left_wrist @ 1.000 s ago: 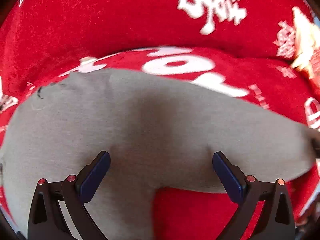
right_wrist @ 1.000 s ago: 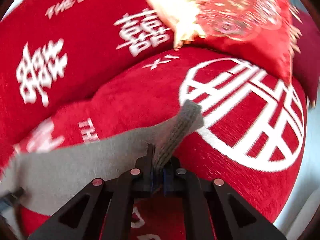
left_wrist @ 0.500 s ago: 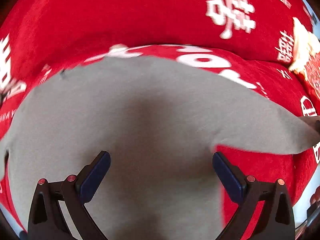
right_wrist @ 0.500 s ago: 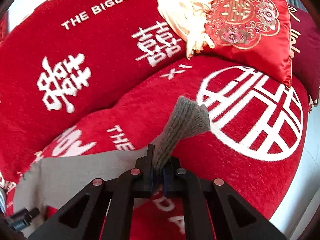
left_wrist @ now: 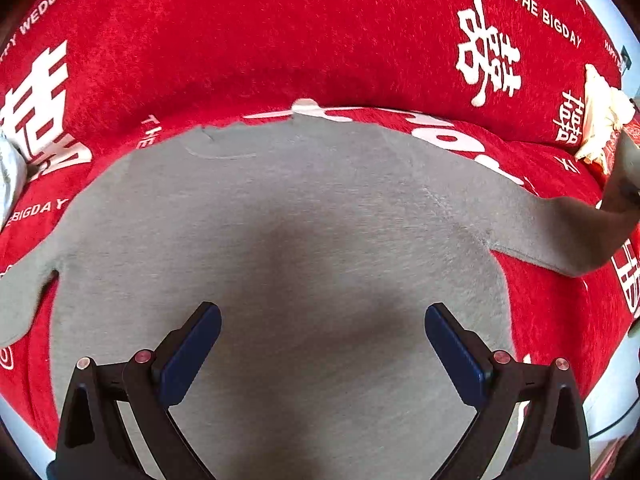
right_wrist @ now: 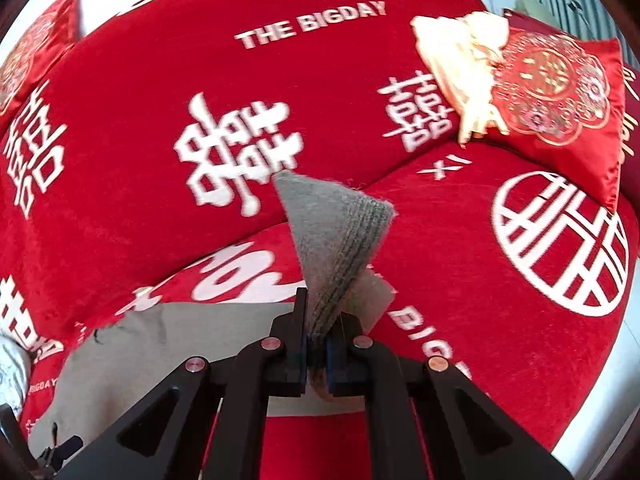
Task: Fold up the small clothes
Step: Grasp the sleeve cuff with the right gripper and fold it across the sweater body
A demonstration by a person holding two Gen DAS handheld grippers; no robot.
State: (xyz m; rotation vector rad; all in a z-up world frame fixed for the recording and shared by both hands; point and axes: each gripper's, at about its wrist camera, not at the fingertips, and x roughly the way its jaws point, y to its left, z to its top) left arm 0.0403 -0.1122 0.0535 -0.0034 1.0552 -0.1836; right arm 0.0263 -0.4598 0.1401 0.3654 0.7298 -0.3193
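- The right gripper (right_wrist: pixel 316 354) is clenching the grey sweater's (left_wrist: pixel 280 248) cuff (right_wrist: pixel 332 232), lifting it off the red sofa (left_wrist: pixel 240 48);
- the left gripper (left_wrist: pixel 322 344) is hanging released over the sweater's flat body; bare sofa is showing past its edges.

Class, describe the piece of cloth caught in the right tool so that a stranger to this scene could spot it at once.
Start from the red sofa cover printed with white characters, where a grey garment lies spread flat. Follow it to its ribbed sleeve cuff, lifted off the seat and clamped in the right tool. Unlike the cream cloth and embroidered red cushion behind, it is plain grey knit, standing up fanned.
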